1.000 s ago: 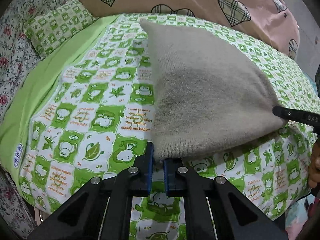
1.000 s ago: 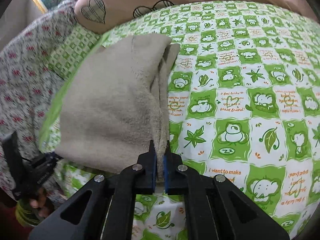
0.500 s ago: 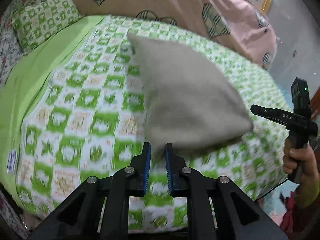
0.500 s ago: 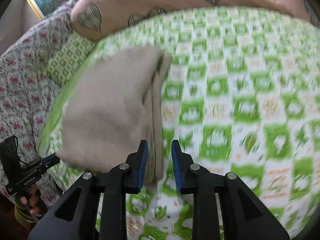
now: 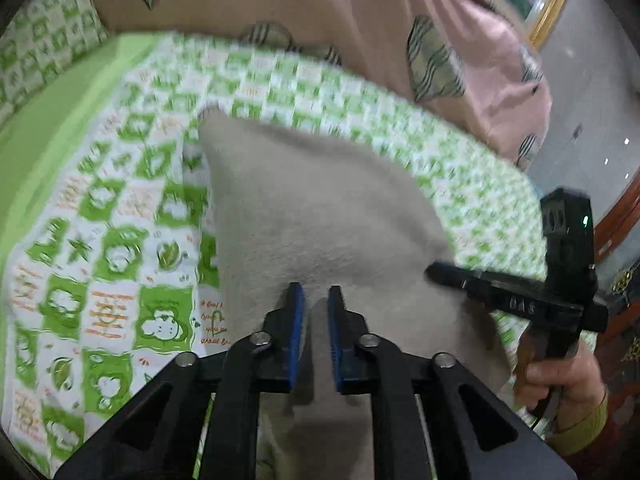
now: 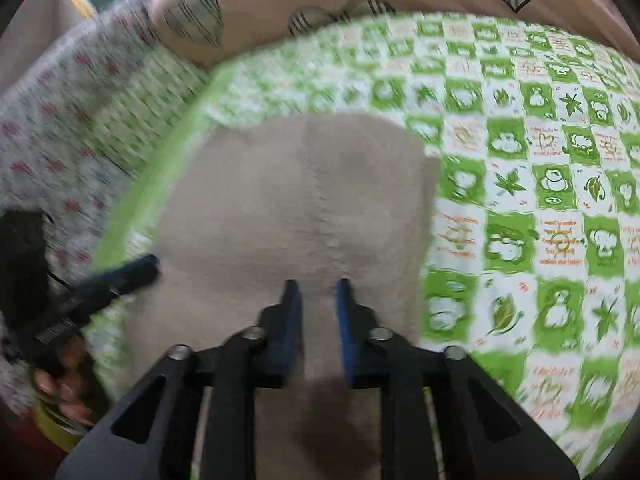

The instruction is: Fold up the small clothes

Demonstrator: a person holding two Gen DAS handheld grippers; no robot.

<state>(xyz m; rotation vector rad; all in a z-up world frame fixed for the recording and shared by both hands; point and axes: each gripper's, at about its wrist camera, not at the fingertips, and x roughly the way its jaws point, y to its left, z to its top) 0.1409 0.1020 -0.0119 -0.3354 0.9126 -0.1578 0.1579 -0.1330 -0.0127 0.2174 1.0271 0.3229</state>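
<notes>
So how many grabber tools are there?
2. The left gripper hovers open over the folded beige garment; the right gripper is open over its other side.

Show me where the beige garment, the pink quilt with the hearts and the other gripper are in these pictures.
Beige garment point(image 5: 320, 216), left wrist view: the middle of its top layer.
Pink quilt point(image 5: 360, 12), left wrist view: plain pink cloth between the heart prints.
Right gripper point(image 5: 440, 272), left wrist view: the tip of its black fingers, at the garment's right edge.

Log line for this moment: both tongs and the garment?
left tongs: open, over garment | right tongs: open, over garment | beige garment: folded, flat on green checked bedsheet, ungripped
</notes>
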